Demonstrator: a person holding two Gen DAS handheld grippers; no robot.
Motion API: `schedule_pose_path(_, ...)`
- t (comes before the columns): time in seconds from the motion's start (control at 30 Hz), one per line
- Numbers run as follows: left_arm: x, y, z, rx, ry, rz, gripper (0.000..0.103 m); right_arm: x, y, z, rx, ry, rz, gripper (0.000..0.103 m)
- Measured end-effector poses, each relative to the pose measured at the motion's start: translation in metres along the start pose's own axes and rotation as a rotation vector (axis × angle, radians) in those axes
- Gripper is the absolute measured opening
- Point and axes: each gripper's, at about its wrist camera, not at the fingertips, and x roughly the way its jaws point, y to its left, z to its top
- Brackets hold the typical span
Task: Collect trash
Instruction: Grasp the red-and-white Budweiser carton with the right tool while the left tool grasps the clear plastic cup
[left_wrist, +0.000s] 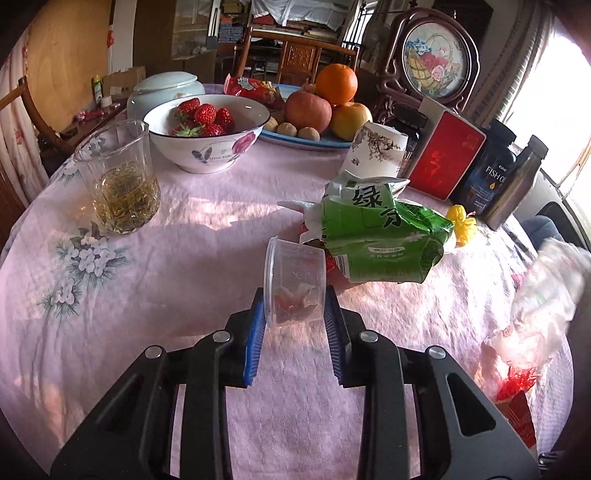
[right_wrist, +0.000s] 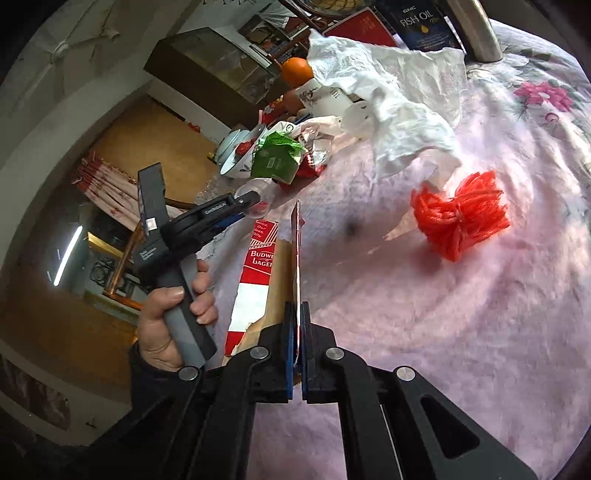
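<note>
Trash: clear plastic cup (left_wrist: 293, 284) clenched in left hand-held gripper (left_wrist: 295, 317); right hand-held gripper (right_wrist: 297, 332) pinches beer carton (right_wrist: 291, 258) as receptacle; green wrapper (left_wrist: 380, 240) waits at 1 o'clock.

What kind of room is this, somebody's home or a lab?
Most likely a lived-in home, at a dining table. A floral tablecloth covers it, with a bowl of strawberries, a fruit plate and a glass of tea on it. Wooden chairs and cluttered shelves stand behind.

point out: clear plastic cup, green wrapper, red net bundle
clear plastic cup (left_wrist: 295, 284): left wrist view, on its side wall between the blue pads.
green wrapper (left_wrist: 384, 236): left wrist view, on its crumpled front face.
red net bundle (right_wrist: 460, 218): right wrist view, on its gathered middle.
</note>
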Motion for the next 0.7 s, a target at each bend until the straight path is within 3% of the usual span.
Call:
schedule_pose_path(0.07,0.0,0.001,0.0,-0.003,-0.001,0.0,0.032,-0.002,0.011,-0.002,-0.091,-0.054,-0.151,0.004)
schedule_pose_path(0.13,-0.002,0.001,0.001,-0.005,-0.005,-0.004,0.032,-0.002,0.016,-0.005,-0.139,-0.068,-0.199,0.004)
schedule_pose_path(0.23,-0.005,-0.002,0.0,0.005,-0.008,-0.015,0.032,-0.002,0.028,-0.012,-0.273,-0.107,-0.372,0.004)
schedule_pose_path(0.4,-0.02,-0.012,-0.004,0.036,-0.002,-0.075,0.032,0.013,0.025,-0.024,-0.388,-0.03,-0.509,0.004)
schedule_pose_path(0.6,-0.039,-0.04,-0.014,0.139,-0.033,-0.144,0.032,0.028,0.01,-0.027,-0.349,-0.002,-0.535,0.004)
schedule_pose_path(0.7,-0.033,-0.053,-0.02,0.177,-0.005,-0.161,0.032,0.017,0.005,-0.028,-0.305,-0.015,-0.473,0.003)
